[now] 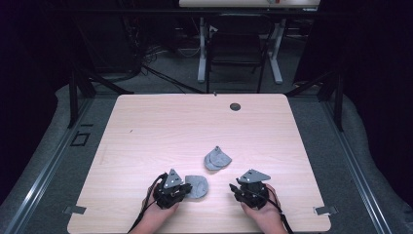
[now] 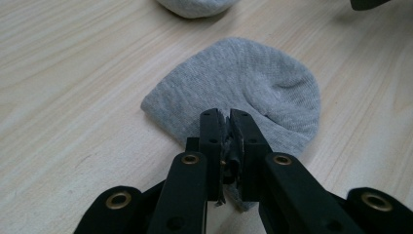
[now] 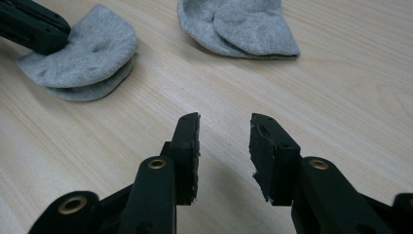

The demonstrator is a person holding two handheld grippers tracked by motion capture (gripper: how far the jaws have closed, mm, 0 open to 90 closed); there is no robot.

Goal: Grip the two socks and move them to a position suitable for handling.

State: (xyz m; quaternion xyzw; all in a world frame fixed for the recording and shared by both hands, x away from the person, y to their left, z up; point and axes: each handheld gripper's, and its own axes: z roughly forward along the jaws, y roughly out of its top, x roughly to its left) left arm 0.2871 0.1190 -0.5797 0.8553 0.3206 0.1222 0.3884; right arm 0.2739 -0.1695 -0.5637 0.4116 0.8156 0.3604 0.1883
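Two socks: your left gripper (image 2: 225, 119) pinches the near sock (image 2: 243, 83); loose sock (image 3: 241, 27) lies ahead of your open, empty right gripper (image 3: 224, 129)

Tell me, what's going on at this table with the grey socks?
A person works at a wooden table with a gripper in each hand. The left gripper has pinched the edge of one folded grey sock. The right gripper rests open over bare wood. A second grey sock lies untouched farther out.
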